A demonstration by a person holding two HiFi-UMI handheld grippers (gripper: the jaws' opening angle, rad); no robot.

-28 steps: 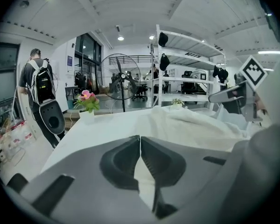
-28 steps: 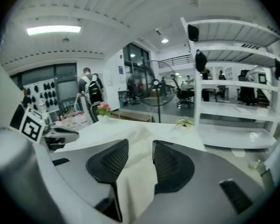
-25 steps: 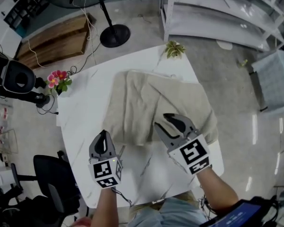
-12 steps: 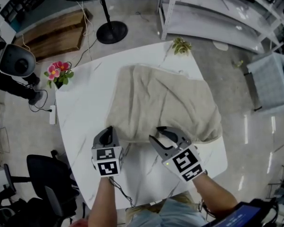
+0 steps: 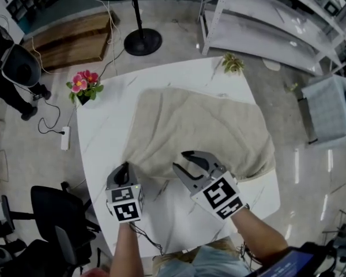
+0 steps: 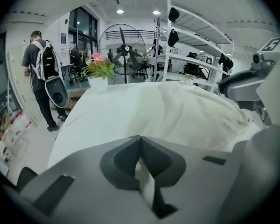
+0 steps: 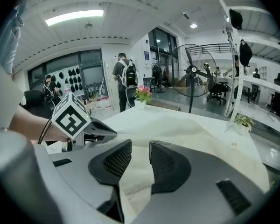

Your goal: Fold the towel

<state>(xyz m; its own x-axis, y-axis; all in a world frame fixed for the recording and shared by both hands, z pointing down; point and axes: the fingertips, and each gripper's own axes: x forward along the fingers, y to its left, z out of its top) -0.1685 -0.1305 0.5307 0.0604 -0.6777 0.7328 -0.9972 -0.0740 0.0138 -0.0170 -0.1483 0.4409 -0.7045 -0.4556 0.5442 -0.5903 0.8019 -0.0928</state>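
Showing the start of a fold: the towel (image 5: 202,128) lies rumpled but mostly spread over the middle of the white table (image 5: 101,131), its near edge toward me and both grippers set along that edge; 2 points gripped together would let me carry the cloth over in 1 sweep, which I judge is why they stand side by side. The left gripper (image 5: 124,169) sits at the near-left corner, angled down toward the tabletop, its jaws fully together; whether a sliver of hem is nipped at the tips I cannot tell, since its own view shows only pale surface behind them. The right gripper (image 5: 180,159) hovers over the near edge toward the middle; its jaws, which have just been narrowing, stand apart, with towel seen through the gap and the pads not pressing on it. A flower pot (image 5: 85,85) and a small plant (image 5: 233,62) stand at the 2 far corners, apart from the cloth, so the fold path looks free; in my judgement no tidy fold is made yet, and the right jaws must next close on the hem.
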